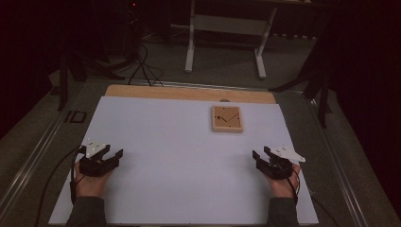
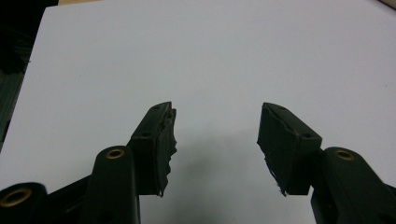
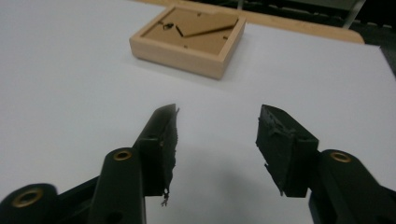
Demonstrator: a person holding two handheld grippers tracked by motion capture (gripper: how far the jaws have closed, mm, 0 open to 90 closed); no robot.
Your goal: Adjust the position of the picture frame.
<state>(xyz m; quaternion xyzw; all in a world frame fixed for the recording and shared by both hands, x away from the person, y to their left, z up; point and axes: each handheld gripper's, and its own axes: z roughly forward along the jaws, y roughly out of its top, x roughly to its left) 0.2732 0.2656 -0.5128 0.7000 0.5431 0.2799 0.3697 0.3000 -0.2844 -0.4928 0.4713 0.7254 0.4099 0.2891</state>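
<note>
A small wooden picture frame (image 1: pixel 227 118) lies flat, back side up, on the white sheet (image 1: pixel 179 156) at the back right of centre. In the right gripper view the frame (image 3: pixel 189 39) sits ahead and a little left of the jaws, well apart from them. My left gripper (image 1: pixel 114 150) rests near the sheet's left edge, held in a hand. In its own view the left gripper (image 2: pixel 217 109) is open over bare white sheet. My right gripper (image 1: pixel 260 151) rests at the right side. Seen along its own jaws, the right gripper (image 3: pixel 218 109) stands open with nothing between them.
The table's wooden strip (image 1: pixel 189 93) shows beyond the sheet's far edge. A white desk frame (image 1: pixel 191 42) and cables (image 1: pixel 142 66) are on the floor behind the table. Metal rails (image 1: pixel 33 156) run along both sides of the table.
</note>
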